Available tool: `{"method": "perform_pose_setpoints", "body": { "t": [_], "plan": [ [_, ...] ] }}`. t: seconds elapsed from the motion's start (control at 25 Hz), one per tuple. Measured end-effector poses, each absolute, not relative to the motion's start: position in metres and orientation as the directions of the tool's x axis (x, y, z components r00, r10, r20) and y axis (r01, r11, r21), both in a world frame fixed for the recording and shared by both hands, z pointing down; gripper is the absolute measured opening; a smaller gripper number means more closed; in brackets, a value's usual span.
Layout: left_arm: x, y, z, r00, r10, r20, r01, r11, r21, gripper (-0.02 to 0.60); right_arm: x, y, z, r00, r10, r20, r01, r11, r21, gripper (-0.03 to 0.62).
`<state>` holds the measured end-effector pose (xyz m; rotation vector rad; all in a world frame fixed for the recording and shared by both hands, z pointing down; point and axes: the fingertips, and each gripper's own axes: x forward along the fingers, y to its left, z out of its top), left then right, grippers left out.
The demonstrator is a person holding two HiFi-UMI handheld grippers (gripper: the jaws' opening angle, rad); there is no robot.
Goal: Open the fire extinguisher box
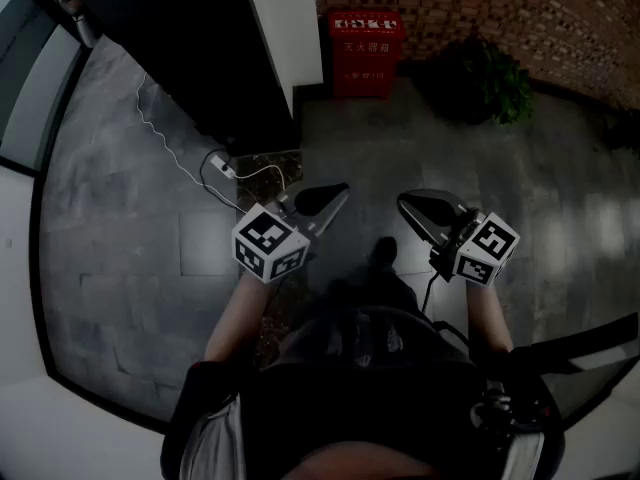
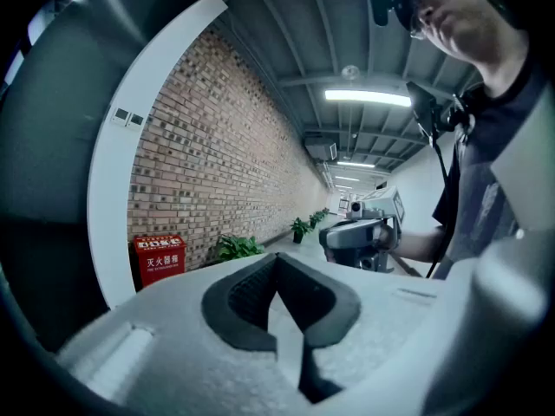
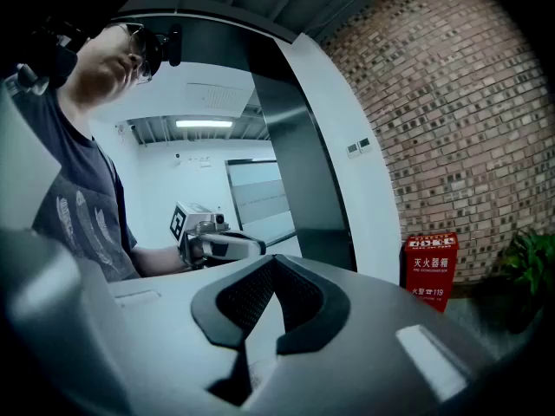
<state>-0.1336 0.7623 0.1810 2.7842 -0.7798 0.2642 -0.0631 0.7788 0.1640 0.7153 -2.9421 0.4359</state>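
In the head view, the red metal fire extinguisher box [image 1: 365, 53] stands on the grey tiled floor [image 1: 560, 218] at twelve o'clock, against a red-brown brick wall [image 1: 520, 8]. Its door is shut. It is well apart from both tools. A white pillar [image 1: 283, 23] rises just beside it at eleven o'clock, and a dark green potted plant [image 1: 482, 80] sits at one o'clock. A thin white cable [image 1: 165, 140] trails across the floor at ten o'clock. The left gripper [image 1: 340, 189] and the right gripper [image 1: 405, 201] are held side by side in mid-frame, both pointing toward twelve o'clock.

In the left gripper view, that gripper's two dark jaws meet at their tips with nothing between them. The red box shows at eight o'clock at the foot of the brick wall, with the plant just beyond it. The other gripper shows at three o'clock.

In the right gripper view, its jaws are likewise pressed together and hold nothing. The red box stands at three o'clock beside the white pillar, with plant leaves at the frame's edge beyond it.
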Motion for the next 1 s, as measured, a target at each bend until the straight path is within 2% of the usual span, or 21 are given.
{"method": "perform_pose_setpoints", "body": {
  "t": [0.68, 1.0],
  "plan": [
    [0.008, 0.593, 0.177, 0.788, -0.555, 0.269, -0.607, -0.772, 0.187, 0.000, 0.086, 0.607, 0.183, -0.910, -0.378, 0.168, -0.412, 0.866, -0.284, 0.002],
    [0.045, 0.554, 0.179, 0.770, -0.581, 0.263, -0.632, -0.748, 0.200, 0.000, 0.120, 0.566, 0.187, -0.922, -0.348, 0.168, -0.384, 0.877, -0.289, 0.002]
  ]
}}
